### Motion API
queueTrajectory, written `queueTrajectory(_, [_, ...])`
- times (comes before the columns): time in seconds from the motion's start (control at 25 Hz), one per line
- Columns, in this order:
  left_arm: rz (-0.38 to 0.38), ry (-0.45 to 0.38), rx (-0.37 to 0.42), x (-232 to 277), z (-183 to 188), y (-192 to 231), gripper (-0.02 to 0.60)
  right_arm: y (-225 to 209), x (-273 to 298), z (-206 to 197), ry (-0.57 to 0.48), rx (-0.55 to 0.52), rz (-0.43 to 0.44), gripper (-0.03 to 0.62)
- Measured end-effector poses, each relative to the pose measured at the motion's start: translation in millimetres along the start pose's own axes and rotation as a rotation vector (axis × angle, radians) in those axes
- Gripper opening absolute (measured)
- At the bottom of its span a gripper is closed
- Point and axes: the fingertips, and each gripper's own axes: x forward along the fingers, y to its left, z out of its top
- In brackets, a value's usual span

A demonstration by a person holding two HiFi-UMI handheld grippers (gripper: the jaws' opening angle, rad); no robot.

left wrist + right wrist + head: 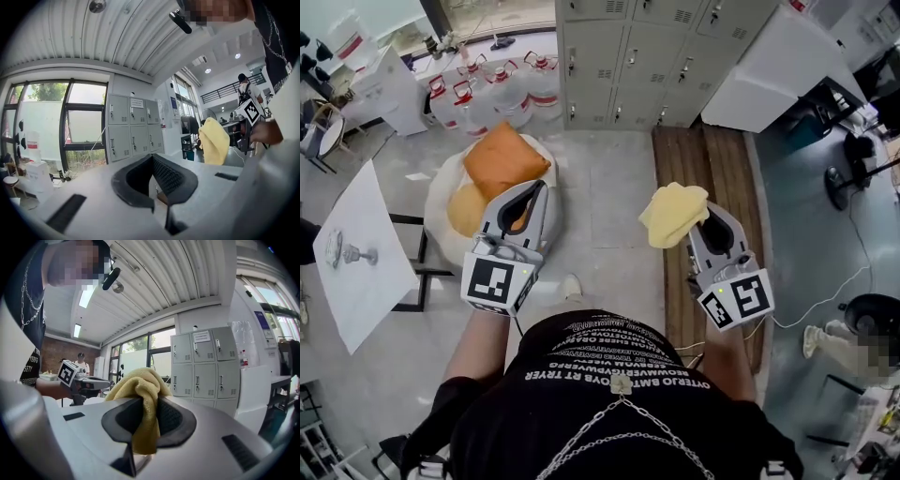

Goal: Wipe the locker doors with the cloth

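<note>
The yellow cloth (140,390) was held pinched between the closed fingers of the right gripper (149,405), bunched forward, apparently for pressing on the locker doors (201,364), which stood well apart, while the left gripper (151,161) was closed on nothing.

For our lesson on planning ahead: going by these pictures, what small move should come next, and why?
Probably carry the right hand-held gripper forward toward the lockers. It is shut on the yellow cloth, but the lockers stand well ahead, out of contact.
</note>
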Motion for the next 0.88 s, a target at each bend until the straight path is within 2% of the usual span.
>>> queueTrajectory(0.56, [-0.054,0.003,0.005,56,-14,92,0.005,1,109,6,0.025,-0.011,-0.003,0.064])
queueTrajectory(0.88, [-0.099,0.005,-0.013,72,-21,104,0.005,0,125,9,0.031,-0.018,-0.040,0.064])
